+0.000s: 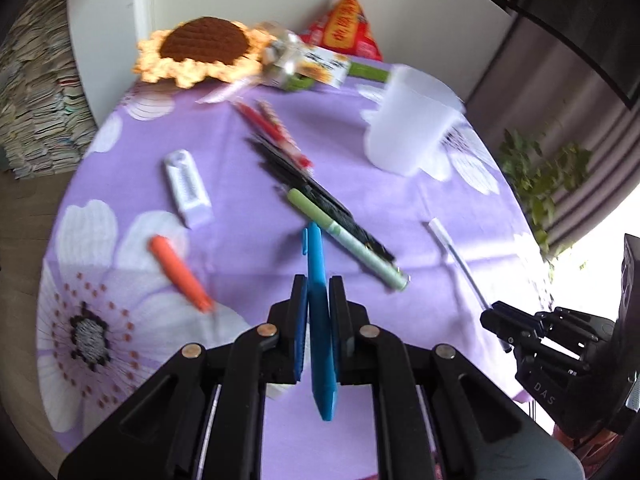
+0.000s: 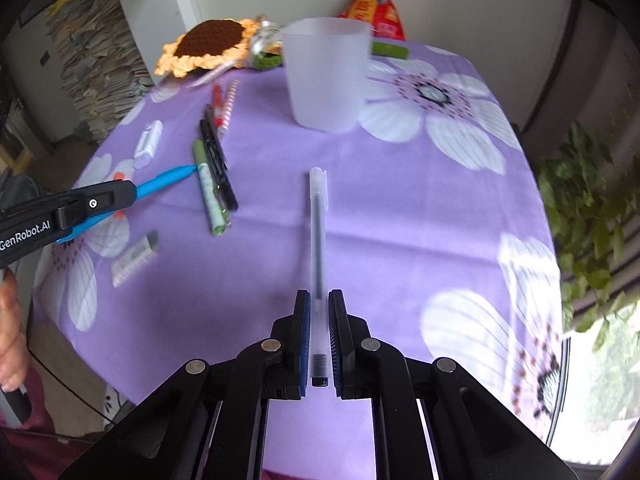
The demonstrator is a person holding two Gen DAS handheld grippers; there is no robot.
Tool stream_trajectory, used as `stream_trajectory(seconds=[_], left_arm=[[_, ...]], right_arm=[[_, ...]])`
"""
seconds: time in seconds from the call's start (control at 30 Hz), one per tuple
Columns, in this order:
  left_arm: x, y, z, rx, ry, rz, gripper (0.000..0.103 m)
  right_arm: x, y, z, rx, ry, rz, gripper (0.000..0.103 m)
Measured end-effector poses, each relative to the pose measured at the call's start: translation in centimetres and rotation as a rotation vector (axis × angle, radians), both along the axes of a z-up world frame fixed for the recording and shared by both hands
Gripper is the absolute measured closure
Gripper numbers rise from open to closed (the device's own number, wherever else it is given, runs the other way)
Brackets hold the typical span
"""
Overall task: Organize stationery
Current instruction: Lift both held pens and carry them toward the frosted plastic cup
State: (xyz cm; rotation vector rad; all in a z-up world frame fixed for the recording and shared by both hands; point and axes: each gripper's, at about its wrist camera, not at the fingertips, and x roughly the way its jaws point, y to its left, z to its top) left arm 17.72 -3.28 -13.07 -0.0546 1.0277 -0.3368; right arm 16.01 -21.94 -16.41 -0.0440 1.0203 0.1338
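My left gripper (image 1: 319, 286) is shut on a blue pen (image 1: 318, 264) and holds it above the purple flowered tablecloth (image 1: 248, 240); the pen also shows in the right wrist view (image 2: 160, 182). My right gripper (image 2: 319, 300) is shut on a clear pen with a black refill (image 2: 318, 224), which points toward a frosted plastic cup (image 2: 326, 72). The cup stands upright at the far right in the left wrist view (image 1: 408, 120). A green marker (image 1: 348, 236), black pens (image 1: 304, 184) and red pens (image 1: 272, 128) lie in a loose pile mid-table.
An orange pen (image 1: 180, 268) and a white eraser case (image 1: 187, 188) lie at the left. Another eraser (image 2: 134, 258) lies near the front edge. A crocheted sunflower mat (image 1: 200, 48), a jar and a red packet (image 1: 348, 28) sit at the back. A plant (image 2: 592, 200) stands right of the table.
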Motion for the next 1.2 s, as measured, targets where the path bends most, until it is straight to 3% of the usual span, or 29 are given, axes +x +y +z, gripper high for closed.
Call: stream_trajectory(seconds=[0.43, 0.57, 0.63, 0.67, 0.9, 1.2], left_arm=[[-3.4, -5.4, -3.1, 0.005, 0.124, -0.159, 0.095], [-3.2, -5.5, -2.3, 0.014, 0.08, -0.137, 0.092], [-2.7, -5.7, -2.0, 0.033, 0.059, -0.133, 0.086], [-2.4, -5.8, -2.0, 0.04, 0.055, -0.128, 0.083], [-0.1, -6.7, -3.4, 0.073, 0.08, -0.109, 0.083], [1.4, -7.3, -3.2, 0.125, 0.038, -0.124, 0.084]], right_arm=[[-2.8, -2.4, -1.2, 0.017, 0.05, 0.006, 0.093], [-2.5, -3.0, -0.4, 0.031, 0.004, -0.009, 0.085], [-1.8, -2.9, 0.2, 0.051, -0.026, -0.008, 0.07], [-1.3, -2.8, 0.5, 0.058, -0.037, -0.007, 0.068], [2.7, -1.6, 0.2, 0.027, -0.051, -0.007, 0.067], [5.9, -0.8, -0.7, -0.007, -0.01, 0.015, 0.067]])
